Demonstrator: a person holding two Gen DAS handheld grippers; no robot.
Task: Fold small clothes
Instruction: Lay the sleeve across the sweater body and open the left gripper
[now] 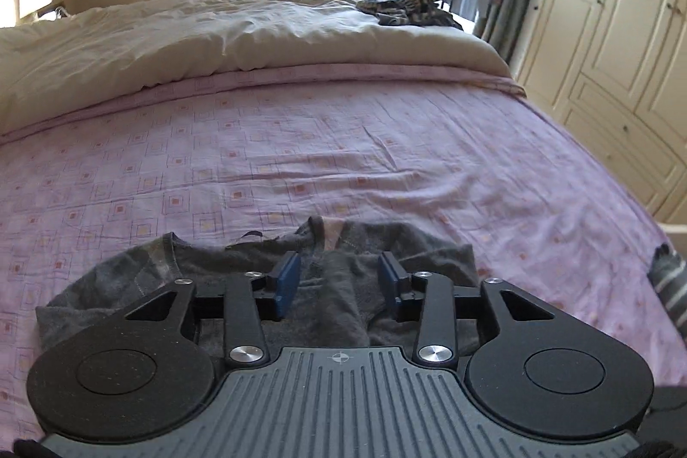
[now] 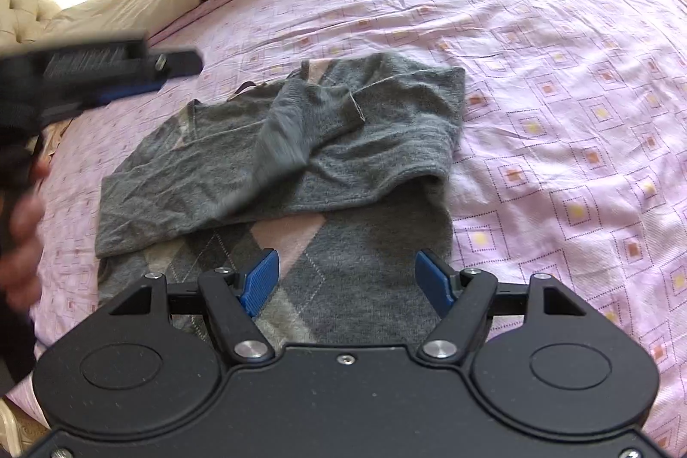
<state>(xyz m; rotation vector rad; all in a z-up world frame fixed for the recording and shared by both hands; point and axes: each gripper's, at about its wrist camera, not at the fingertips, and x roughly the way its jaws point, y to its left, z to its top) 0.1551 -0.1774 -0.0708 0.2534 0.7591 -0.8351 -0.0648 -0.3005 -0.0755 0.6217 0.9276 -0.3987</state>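
Observation:
A small grey sweater (image 2: 343,166) with a pink and grey argyle front lies flat on the pink bed sheet (image 2: 558,71). Both sleeves are folded across its chest, one over the other. My right gripper (image 2: 347,280) hovers open over the sweater's lower hem, nothing between its blue pads (image 2: 259,282). In the left wrist view, my left gripper (image 1: 339,277) is open above the sweater (image 1: 429,247), near the collar end. From the right wrist view the left gripper (image 2: 171,74) appears blurred at the sweater's upper left, held by a hand (image 2: 21,226).
A cream duvet (image 1: 214,37) is bunched across the far half of the bed, with a pile of patterned clothes (image 1: 408,5) on it. A striped sock (image 1: 670,286) lies at the right edge. White wardrobe doors (image 1: 614,28) stand to the right. Pink sheet stretches beyond the sweater.

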